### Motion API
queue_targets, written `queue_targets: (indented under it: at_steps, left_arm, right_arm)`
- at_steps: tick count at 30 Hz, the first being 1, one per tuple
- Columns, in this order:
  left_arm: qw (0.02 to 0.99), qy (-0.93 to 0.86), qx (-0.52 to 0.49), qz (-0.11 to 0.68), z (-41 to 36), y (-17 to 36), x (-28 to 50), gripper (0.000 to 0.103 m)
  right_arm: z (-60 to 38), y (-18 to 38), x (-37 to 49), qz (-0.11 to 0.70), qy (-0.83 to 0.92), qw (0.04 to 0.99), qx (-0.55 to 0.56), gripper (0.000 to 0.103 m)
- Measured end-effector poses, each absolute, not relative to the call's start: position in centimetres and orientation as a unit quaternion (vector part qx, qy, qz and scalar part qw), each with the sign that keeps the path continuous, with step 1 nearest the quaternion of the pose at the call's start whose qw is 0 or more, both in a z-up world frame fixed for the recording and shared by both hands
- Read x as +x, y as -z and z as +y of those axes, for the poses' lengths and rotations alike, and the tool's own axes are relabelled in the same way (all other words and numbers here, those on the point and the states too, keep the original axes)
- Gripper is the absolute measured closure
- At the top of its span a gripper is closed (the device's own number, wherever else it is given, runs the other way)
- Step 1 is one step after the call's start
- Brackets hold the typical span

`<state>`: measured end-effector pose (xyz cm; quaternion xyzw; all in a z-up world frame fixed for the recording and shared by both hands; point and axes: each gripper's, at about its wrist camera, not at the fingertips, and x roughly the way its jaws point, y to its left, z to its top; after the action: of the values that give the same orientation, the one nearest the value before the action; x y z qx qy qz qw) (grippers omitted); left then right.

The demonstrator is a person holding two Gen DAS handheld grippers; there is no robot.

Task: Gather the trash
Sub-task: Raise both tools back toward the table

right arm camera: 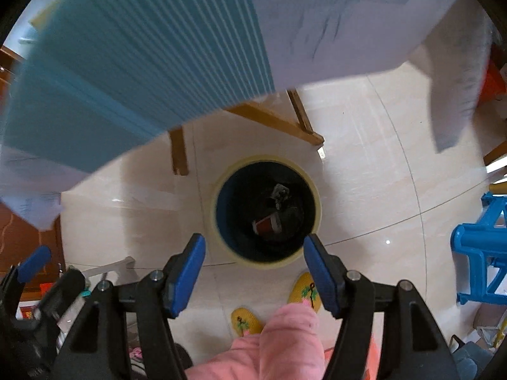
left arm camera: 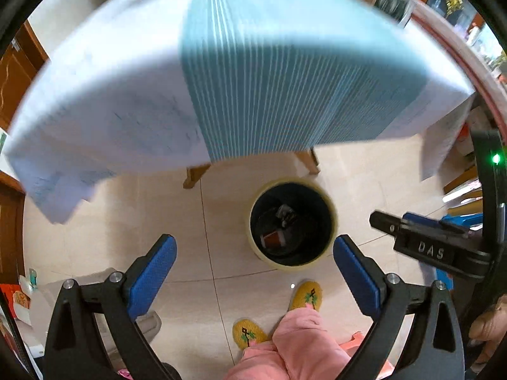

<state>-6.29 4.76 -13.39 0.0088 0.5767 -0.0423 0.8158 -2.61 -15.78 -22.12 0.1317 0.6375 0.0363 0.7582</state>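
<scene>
A pale yellow trash bin (left arm camera: 329, 218) with a dark liner stands on the tiled floor by the table; it also shows in the right wrist view (right arm camera: 218, 199). Inside lie a red-brown wrapper (left arm camera: 272, 239) (right arm camera: 265, 224) and a crumpled dark piece (left arm camera: 285, 213) (right arm camera: 280, 194). My left gripper (left arm camera: 255, 255) is open and empty, held above the floor just short of the bin. My right gripper (right arm camera: 255, 251) is open and empty, above the bin's near rim. The right gripper's body shows at the right of the left wrist view (left arm camera: 431, 247).
A table with a white cloth (left arm camera: 104, 101) and a blue striped mat (left arm camera: 285, 79) overhangs the bin. Wooden table legs (right arm camera: 275, 120) stand behind it. The person's pink trouser legs (right arm camera: 285, 342) and yellow slippers (left arm camera: 305, 294) are below. A blue plastic stool (right arm camera: 478, 253) stands at the right.
</scene>
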Motion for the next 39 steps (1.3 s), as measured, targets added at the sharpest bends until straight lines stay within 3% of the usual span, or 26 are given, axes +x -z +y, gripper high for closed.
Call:
queue_targets:
  at_steps: [11,20,32,39]
  left_arm:
    - [0.863,0.081,0.033,0.497,5.8,-3.8,-8.2,0.005]
    - [0.885,0.085,0.022,0.457,6.6,-10.1,-7.8,0.005]
    - [0.899,0.088,0.010,0.429,7.3,-13.2,-4.7,0.005]
    - [0.901,0.078,0.013,0.426,5.3,-12.6,0.5,0.005]
  right_arm:
    - [-14.8,4.9,-7.0,0.570,-0.056,0.808,0.139,0.038]
    - [-14.1,-5.5,-8.3,0.494,-0.051,0.857,0.137,0.038]
    - [-14.2,-9.5,-5.8,0.460,-0.049,0.878,0.121,0.039]
    - [-15.8,-9.8,0.4,0.448,-0.060,0.887,0.100,0.039]
